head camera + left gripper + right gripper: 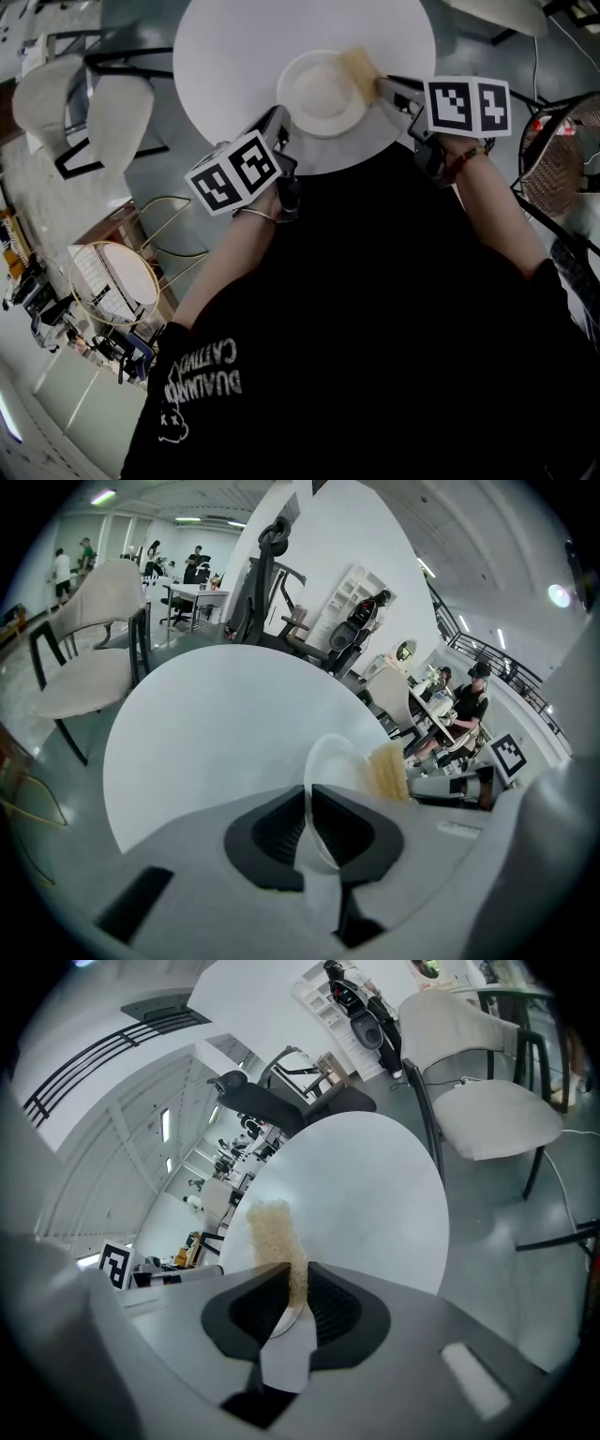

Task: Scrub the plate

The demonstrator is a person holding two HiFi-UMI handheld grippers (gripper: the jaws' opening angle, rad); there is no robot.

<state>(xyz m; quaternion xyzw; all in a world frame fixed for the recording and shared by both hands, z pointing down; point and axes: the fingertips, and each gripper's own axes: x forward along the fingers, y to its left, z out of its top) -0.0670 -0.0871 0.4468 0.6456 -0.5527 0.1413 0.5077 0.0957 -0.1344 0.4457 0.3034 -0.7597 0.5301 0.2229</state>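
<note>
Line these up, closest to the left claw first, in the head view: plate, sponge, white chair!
1. Plate: its near rim is in the left claw.
2. Sponge: across the plate, at its right edge.
3. White chair: far off to the left.

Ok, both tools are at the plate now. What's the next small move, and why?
Probably sweep the right tool inward, dragging the beige fibrous scrubber across the middle of the round white plate. The scrubber sits at the plate's far-right rim, and the left tool is clamped on the near rim, which should steady the plate for the stroke.
</note>
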